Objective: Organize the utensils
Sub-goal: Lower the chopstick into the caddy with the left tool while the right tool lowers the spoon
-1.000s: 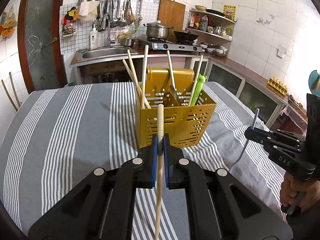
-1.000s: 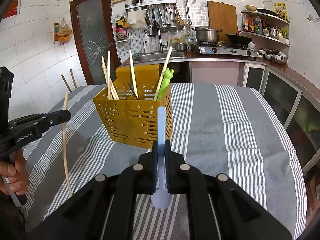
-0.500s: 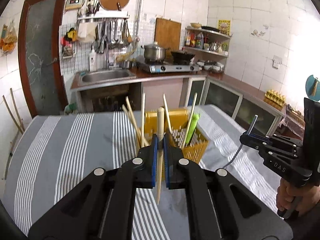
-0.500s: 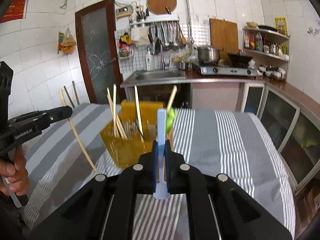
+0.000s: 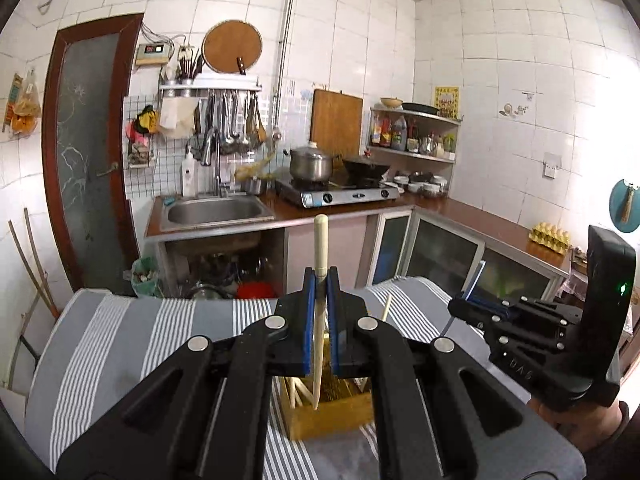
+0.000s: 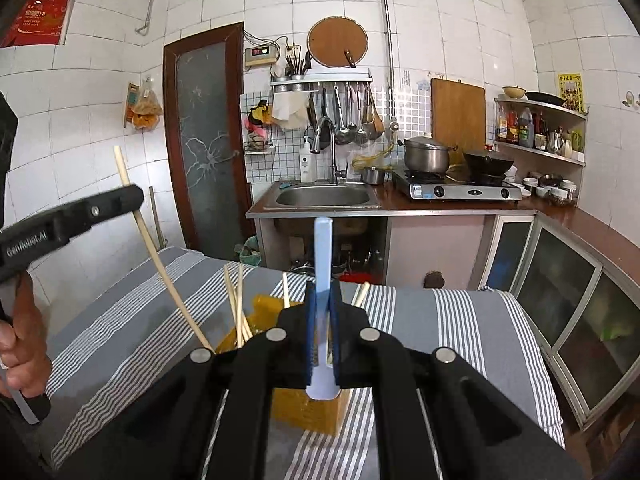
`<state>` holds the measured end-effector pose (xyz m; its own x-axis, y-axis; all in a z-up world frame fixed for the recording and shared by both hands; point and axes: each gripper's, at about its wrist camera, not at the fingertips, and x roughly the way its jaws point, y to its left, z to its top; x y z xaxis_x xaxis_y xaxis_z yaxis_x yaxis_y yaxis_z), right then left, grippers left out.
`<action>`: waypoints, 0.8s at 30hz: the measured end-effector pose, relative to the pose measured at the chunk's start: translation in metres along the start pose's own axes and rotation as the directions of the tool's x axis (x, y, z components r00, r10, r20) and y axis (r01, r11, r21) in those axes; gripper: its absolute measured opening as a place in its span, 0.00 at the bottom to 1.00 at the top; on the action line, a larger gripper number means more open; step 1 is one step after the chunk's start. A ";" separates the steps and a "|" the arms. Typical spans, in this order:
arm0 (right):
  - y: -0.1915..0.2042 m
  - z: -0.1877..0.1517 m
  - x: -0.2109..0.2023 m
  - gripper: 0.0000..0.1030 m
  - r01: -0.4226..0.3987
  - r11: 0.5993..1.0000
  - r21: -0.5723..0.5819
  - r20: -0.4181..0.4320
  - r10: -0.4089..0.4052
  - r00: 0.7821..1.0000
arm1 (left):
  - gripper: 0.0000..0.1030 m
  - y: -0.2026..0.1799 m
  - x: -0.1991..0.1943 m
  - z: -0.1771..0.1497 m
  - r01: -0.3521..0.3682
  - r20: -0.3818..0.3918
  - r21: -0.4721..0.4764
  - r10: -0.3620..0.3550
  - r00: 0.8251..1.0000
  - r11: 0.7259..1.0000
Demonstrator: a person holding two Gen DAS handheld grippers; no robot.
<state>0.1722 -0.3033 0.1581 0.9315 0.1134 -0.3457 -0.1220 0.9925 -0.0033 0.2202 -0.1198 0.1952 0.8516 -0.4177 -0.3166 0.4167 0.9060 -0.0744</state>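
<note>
Chopstick [image 5: 320,320] is clamped upright between the left gripper [image 5: 320,292] pads, tip over the yellow basket [image 5: 328,412]; blue utensil [image 6: 323,280] is pinched likewise by the right gripper [image 6: 323,304], above the basket on the striped cloth [image 6: 460,328].

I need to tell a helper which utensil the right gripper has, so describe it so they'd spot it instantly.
Find the table with the grey striped cloth and the yellow utensil basket on it. Above the basket, the right gripper is shut on a flat pale-blue plastic handle standing upright; everything nearby is a thin round wooden chopstick.
</note>
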 end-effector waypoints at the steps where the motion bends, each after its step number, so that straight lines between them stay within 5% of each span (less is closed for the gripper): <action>1: 0.001 0.000 0.001 0.06 -0.001 1.000 -0.001 0.002 0.001 1.000 | 0.04 0.000 0.002 0.004 -0.007 0.007 0.005 0.007 1.000 1.000; 24: 0.004 -0.008 0.049 0.06 -0.006 1.000 0.010 -0.063 0.007 0.998 | 0.04 0.006 0.058 -0.018 -0.016 -0.088 0.012 0.017 0.996 1.000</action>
<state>0.2150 -0.2946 0.1332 0.9072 0.1168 -0.4042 -0.1240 0.9922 0.0083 0.2662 -0.1372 0.1590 0.8273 -0.3941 -0.4002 0.4064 0.9119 -0.0578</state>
